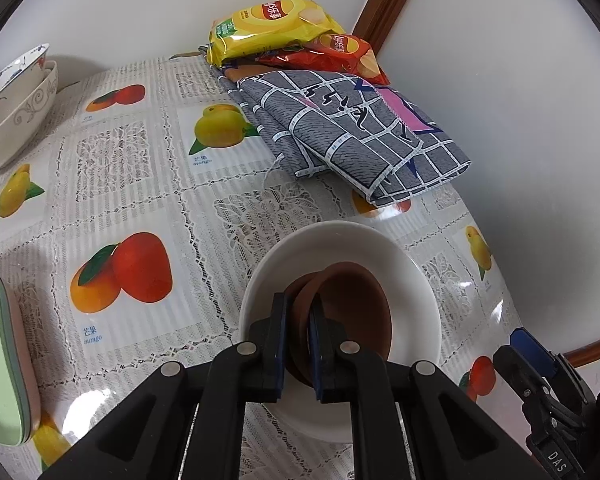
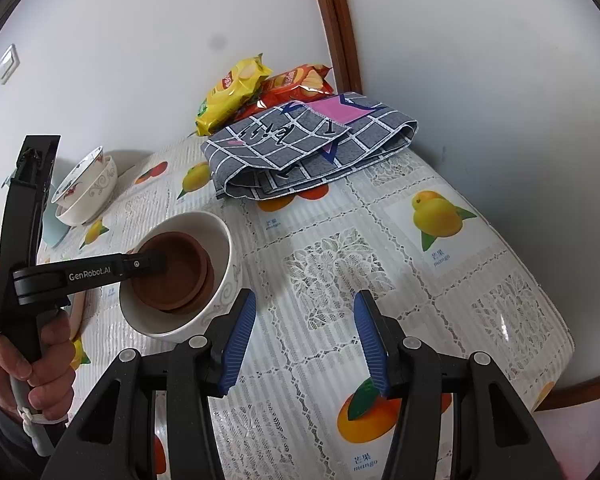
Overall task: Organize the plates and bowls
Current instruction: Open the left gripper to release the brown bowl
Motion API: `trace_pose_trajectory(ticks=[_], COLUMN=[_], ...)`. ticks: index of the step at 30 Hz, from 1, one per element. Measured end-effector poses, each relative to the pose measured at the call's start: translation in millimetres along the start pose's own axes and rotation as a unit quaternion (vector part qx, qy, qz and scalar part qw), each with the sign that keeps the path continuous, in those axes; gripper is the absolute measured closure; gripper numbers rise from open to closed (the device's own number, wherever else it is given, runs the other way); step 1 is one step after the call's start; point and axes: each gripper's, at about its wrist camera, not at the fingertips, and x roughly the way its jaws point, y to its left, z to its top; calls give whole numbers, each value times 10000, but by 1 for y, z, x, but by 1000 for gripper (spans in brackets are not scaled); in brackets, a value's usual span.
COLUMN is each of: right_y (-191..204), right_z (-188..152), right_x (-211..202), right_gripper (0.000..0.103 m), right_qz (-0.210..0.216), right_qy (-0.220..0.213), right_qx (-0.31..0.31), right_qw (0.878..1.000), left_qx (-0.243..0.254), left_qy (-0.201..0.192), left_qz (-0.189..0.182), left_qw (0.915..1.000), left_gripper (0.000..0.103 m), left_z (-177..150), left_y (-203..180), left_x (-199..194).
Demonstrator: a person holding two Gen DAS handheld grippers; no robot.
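Observation:
A white bowl [image 1: 340, 236] [image 2: 224, 232] stands on the fruit-print tablecloth, with two nested brown bowls [image 1: 356, 300] [image 2: 176, 276] inside it. My left gripper [image 1: 298, 300] [image 2: 156, 262] reaches down into the white bowl and is shut on the near rim of the upper brown bowl. My right gripper [image 2: 305, 296] hovers open over the bare cloth just right of the white bowl, with nothing between its blue pads [image 2: 240, 332]. In the left wrist view only part of the right gripper shows, at the lower right.
Two stacked patterned bowls [image 1: 16, 108] [image 2: 88, 192] sit at the far left. Green plates [image 1: 0, 360] lie at the left edge. A folded grey checked cloth [image 1: 340, 132] [image 2: 308, 148] and chip bags [image 1: 268, 28] [image 2: 232, 88] lie at the back by the wall. A hand [image 2: 48, 360] holds the left gripper.

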Motion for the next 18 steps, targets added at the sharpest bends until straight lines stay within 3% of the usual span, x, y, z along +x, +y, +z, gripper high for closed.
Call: trace_pose_trajectory(ticks=[12, 14, 16, 18], right_y=[9, 11, 14, 16], right_z=[-2, -3, -3, -4], right_x=[-9, -13, -17, -19], right_gripper=[50, 47, 45, 45], right_qz=[-86, -140, -229, -228], right_qy=[-13, -17, 19, 89], right_qx=[-39, -48, -45, -38], right_qw=[10000, 9999, 9997, 9997], left_qx=[138, 161, 241, 342], left_qy=[37, 3, -90, -279], left_qz=[8, 17, 66, 210], left_qw=[9999, 9999, 9996, 9988], left_gripper=[90, 84, 66, 63], left_z=[-6, -8, -11, -15], left_y=[-3, -4, -5, -8], left_x=[-14, -21, -31, -44])
